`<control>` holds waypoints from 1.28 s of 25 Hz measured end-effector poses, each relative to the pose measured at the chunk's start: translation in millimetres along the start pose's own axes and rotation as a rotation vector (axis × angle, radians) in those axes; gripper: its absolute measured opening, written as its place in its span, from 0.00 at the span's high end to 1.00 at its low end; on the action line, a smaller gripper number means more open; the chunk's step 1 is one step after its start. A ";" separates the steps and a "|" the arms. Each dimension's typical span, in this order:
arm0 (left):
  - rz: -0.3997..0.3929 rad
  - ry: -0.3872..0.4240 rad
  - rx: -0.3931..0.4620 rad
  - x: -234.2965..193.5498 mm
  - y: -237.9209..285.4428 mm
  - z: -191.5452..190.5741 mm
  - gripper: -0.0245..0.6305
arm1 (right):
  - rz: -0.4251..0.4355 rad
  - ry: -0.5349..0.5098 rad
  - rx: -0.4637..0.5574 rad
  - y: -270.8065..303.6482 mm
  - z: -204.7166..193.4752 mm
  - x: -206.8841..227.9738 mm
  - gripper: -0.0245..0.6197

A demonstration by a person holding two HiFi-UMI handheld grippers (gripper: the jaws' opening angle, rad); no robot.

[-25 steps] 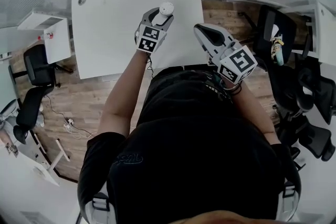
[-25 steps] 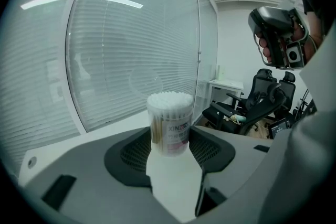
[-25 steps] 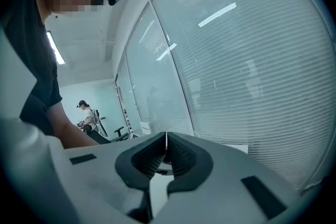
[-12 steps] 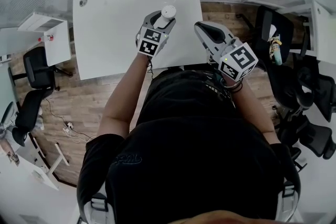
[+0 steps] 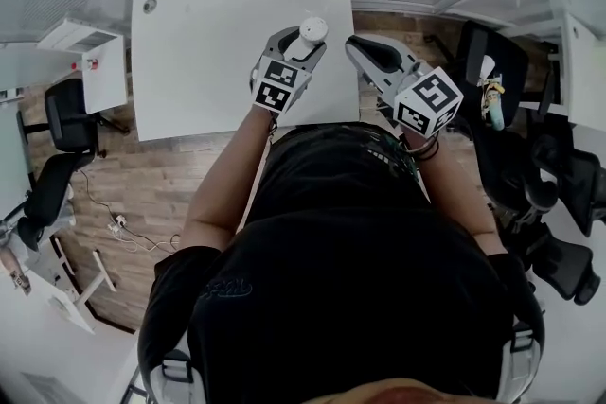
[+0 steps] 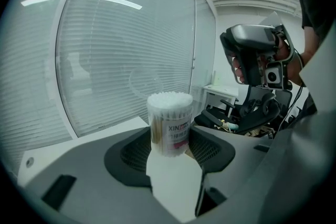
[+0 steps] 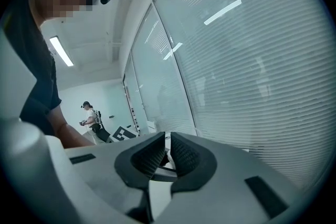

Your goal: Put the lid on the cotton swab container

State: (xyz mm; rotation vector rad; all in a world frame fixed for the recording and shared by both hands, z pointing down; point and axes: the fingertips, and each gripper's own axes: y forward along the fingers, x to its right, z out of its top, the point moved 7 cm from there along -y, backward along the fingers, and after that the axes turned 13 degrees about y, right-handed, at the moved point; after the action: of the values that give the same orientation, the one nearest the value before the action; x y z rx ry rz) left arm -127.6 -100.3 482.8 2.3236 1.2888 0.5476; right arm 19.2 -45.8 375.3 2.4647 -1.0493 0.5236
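A clear round cotton swab container with a label is held upright over the white table, with my left gripper shut on its lower part. In the left gripper view the container stands between the two jaws, white swab heads showing at its top, and no lid shows on it. My right gripper hovers just right of it, also seen as the right gripper in that view. In its own view the right gripper is shut, and I cannot make out anything between the pads.
Black office chairs crowd the floor at the right, and another chair stands at the left beside a small white desk. A glass wall with blinds lies ahead. A person stands far off.
Both grippers have drawn closer together above the table's near edge. The left one still carries the container, and the right one stays shut.
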 end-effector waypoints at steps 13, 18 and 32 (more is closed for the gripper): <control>-0.010 0.032 0.000 50.8 5.5 59.4 0.60 | 0.100 0.067 -0.037 -27.3 21.5 62.8 0.81; 0.012 0.021 -0.004 69.2 10.2 69.1 0.60 | 0.144 0.102 -0.057 -36.4 24.5 81.4 0.72; -0.039 0.048 0.041 112.8 23.0 112.9 0.60 | 0.251 0.130 -0.089 -59.7 32.1 105.4 0.59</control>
State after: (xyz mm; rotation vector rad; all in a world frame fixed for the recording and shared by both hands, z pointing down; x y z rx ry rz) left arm 3.3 -33.8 416.2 2.3264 1.3769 0.5729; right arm 137.3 -86.2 386.3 2.2026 -1.3052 0.6885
